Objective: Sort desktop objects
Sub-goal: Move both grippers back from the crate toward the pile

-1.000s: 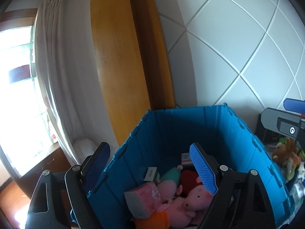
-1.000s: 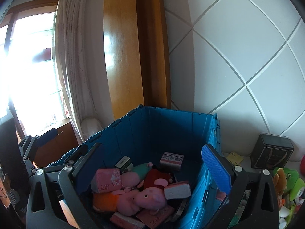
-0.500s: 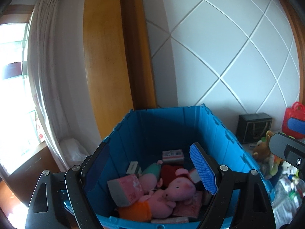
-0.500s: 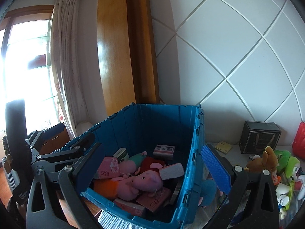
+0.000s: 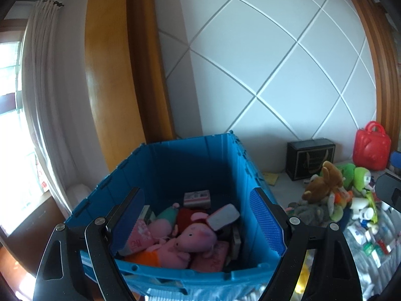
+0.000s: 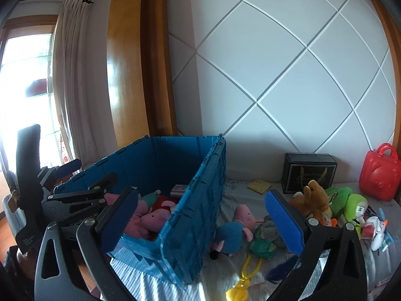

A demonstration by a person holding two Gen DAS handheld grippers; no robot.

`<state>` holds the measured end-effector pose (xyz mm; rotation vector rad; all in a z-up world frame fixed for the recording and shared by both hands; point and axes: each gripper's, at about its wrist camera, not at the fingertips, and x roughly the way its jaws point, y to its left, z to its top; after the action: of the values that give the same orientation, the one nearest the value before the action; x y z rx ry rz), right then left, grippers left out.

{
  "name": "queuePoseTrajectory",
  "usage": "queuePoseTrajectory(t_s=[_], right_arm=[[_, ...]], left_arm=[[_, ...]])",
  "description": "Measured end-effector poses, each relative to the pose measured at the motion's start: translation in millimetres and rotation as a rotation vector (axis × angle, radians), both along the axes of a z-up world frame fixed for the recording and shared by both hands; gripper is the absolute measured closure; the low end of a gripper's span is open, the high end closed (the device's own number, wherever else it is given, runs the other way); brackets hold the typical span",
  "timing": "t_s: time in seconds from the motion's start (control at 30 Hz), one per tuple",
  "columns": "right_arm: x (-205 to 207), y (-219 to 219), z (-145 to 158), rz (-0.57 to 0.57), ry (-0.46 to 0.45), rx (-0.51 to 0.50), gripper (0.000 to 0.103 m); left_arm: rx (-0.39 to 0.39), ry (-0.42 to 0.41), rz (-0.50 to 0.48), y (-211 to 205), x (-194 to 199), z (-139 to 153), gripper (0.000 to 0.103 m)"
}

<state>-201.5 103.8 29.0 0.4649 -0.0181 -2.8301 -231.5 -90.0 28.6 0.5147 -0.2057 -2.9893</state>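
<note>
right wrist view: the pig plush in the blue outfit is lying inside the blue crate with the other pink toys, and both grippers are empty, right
Not quite. The pig plush in the blue outfit lies outside the blue crate, on the striped cloth beside its right wall; the right wrist view shows this. The other pink toys are inside the crate. The left gripper and right gripper are indeed both empty, with fingers spread wide.
</note>
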Motion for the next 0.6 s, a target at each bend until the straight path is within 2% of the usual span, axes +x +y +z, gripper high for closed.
queuePoseTrajectory(t_s=[0.13,0.4,0.6], right_arm=[[17.6,64.2,-12.2,-0.065,-0.024,0.029,0.000],[39.6,211.5,-35.6,-0.219,-0.115,-0.011,0.000],[44.3,289.4,-55.4,-0.346,-0.158,-0.012,0.000]], left_arm=[[0.011,-0.014,-0.011,41.3,9.9,-7.5,0.016],[0.040,-0.046,-0.051,129.0,18.8,-32.3,0.016],[0.027,-0.084,-0.126,184.1,12.8,-59.4,0.016]])
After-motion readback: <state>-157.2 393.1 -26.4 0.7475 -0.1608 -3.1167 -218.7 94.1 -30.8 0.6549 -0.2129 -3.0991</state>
